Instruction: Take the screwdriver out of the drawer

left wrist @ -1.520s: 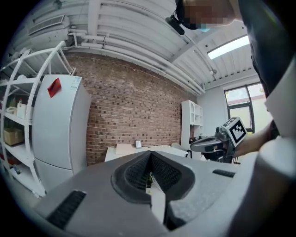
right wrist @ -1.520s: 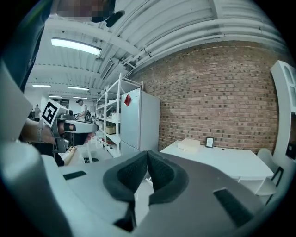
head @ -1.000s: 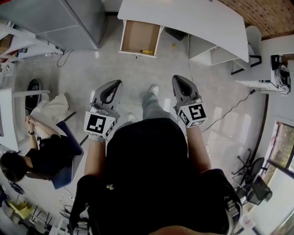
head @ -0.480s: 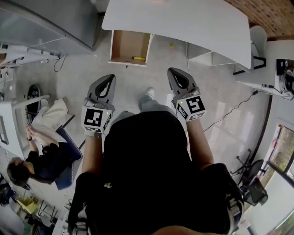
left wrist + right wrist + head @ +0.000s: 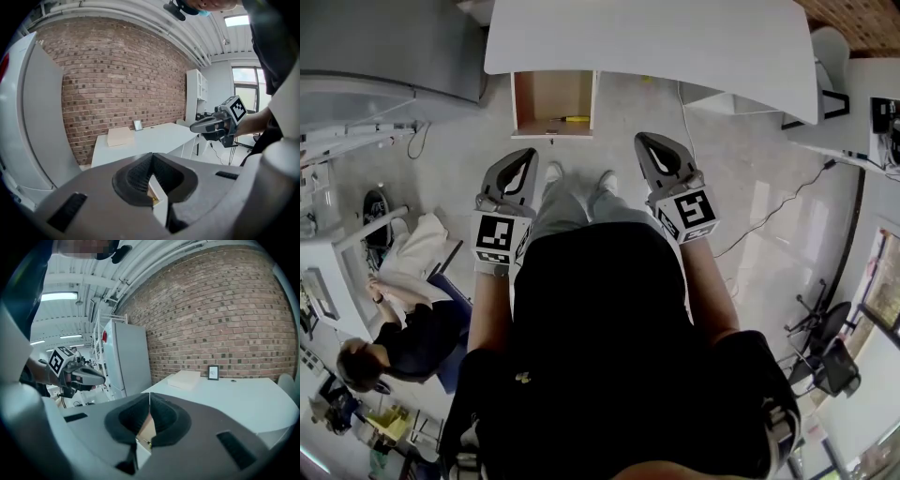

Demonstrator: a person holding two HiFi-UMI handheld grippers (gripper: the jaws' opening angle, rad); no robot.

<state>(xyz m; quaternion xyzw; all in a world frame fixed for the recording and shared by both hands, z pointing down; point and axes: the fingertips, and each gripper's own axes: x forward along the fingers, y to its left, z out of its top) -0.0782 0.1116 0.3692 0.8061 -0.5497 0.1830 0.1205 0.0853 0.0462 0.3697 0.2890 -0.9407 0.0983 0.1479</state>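
Note:
The wooden drawer [image 5: 551, 101] stands pulled out from under the white desk [image 5: 675, 47]. A yellow-handled screwdriver [image 5: 573, 119] lies along its near edge. My left gripper [image 5: 530, 153] hovers just short of the drawer's front, its jaws closed with nothing between them. My right gripper [image 5: 641, 140] is level with it, to the right of the drawer, and also looks closed and empty. In the left gripper view the closed tips [image 5: 152, 155] frame the drawer's white side [image 5: 159, 206]. In the right gripper view the tips [image 5: 149, 395] meet over a sliver of the drawer [image 5: 146, 430].
A grey cabinet [image 5: 384, 47] stands left of the desk. A seated person [image 5: 403, 328] is at a table on the left. A cable [image 5: 769, 220] trails over the floor at the right. A flat box [image 5: 119, 137] and a small frame [image 5: 138, 125] rest on the desk.
The desk and open drawer have come closer as the person stepped forward. Both grippers moved toward the drawer and stayed closed.

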